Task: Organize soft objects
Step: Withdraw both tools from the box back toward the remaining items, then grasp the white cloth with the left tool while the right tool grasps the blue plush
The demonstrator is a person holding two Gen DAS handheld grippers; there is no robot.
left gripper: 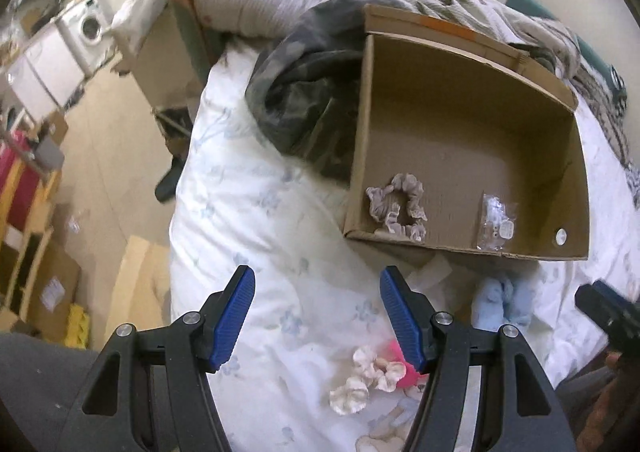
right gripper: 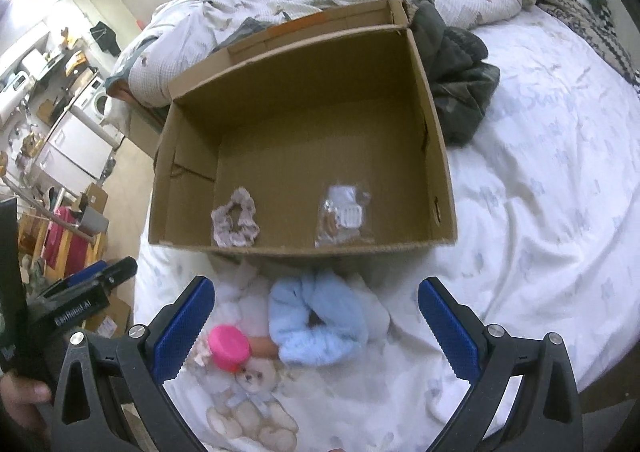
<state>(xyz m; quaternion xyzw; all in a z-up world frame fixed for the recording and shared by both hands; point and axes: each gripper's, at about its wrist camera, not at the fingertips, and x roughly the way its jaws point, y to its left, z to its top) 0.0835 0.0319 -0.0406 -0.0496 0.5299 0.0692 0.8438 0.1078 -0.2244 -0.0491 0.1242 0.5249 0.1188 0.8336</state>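
A: Where are the soft things now?

B: One pale frilly scrunchie [right gripper: 235,223] already lies in the cardboard box [right gripper: 440,156], near its front wall, with a clear plastic packet [right gripper: 345,215] beside it. Outside, just in front of the box on the bed [right gripper: 540,212], lies the fluffy light-blue scrunchie [right gripper: 316,326]. A cream scrunchie [left gripper: 366,378] sits further toward the bed's edge.

A: And the grippers?

B: The right hand-held gripper [right gripper: 316,332] hangs above the blue scrunchie, its blue pads apart and empty. The left hand-held gripper [left gripper: 318,318] is likewise spread with nothing between its pads, the cream scrunchie just below and to the side.

A: How would you take the blue one?

B: I'd judge it best to come straight down so the pads straddle one side of the ring, then pinch the fluff firmly, since it will compress. Lift well clear of the box's front wall before dropping it in.

A: Anything in the way?

B: A pink round lid [right gripper: 230,346] lies touching or nearly touching the blue scrunchie, close to the right gripper's left pad. A dark jacket [right gripper: 456,92] leans against the box, clear of the path.
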